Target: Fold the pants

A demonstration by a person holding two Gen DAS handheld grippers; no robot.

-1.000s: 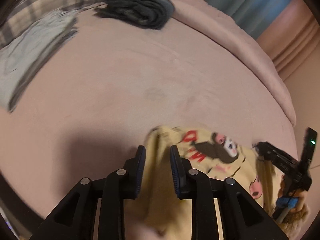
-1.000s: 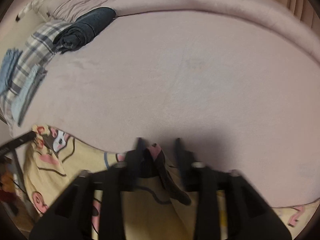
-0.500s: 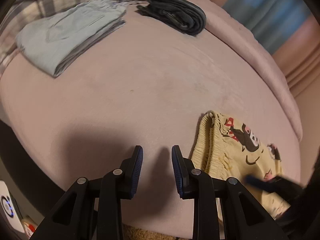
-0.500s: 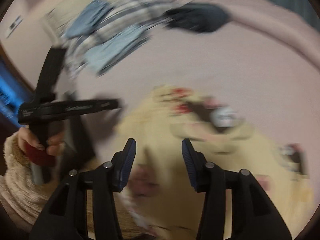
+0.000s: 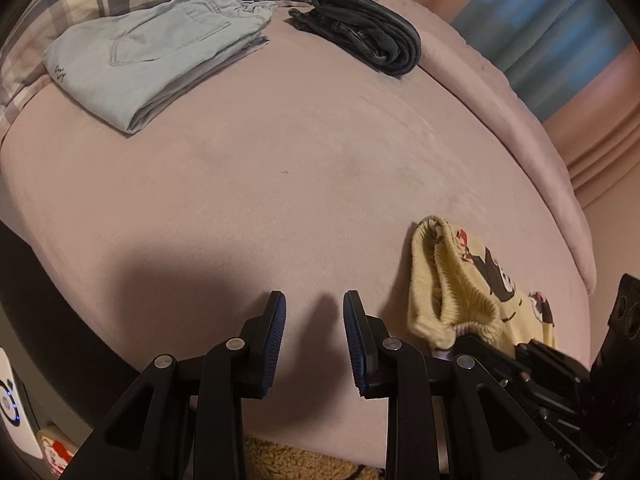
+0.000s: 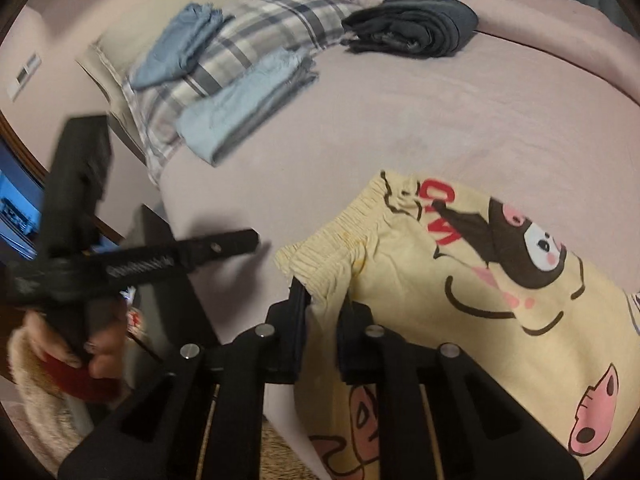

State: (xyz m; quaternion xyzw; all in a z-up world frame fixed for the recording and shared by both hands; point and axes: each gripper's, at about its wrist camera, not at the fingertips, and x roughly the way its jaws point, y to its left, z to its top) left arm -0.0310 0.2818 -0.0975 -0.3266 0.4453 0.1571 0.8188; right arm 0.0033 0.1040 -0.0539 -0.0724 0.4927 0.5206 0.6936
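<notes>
The yellow cartoon pants point(image 6: 480, 300) lie flat on the pink bed point(image 6: 420, 112), waistband toward the folded blue jeans point(image 5: 156, 60), legs running off the near edge. The right gripper point(image 6: 322, 308) has just been closing and pinches the waistband corner. The left gripper point(image 5: 314, 336) stands apart, empty. Only the right view shows the big dark-eared face print.

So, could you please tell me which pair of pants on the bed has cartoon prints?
The yellow pants nearest the right tongs; the light blue pants and dark pants are plain.
</notes>
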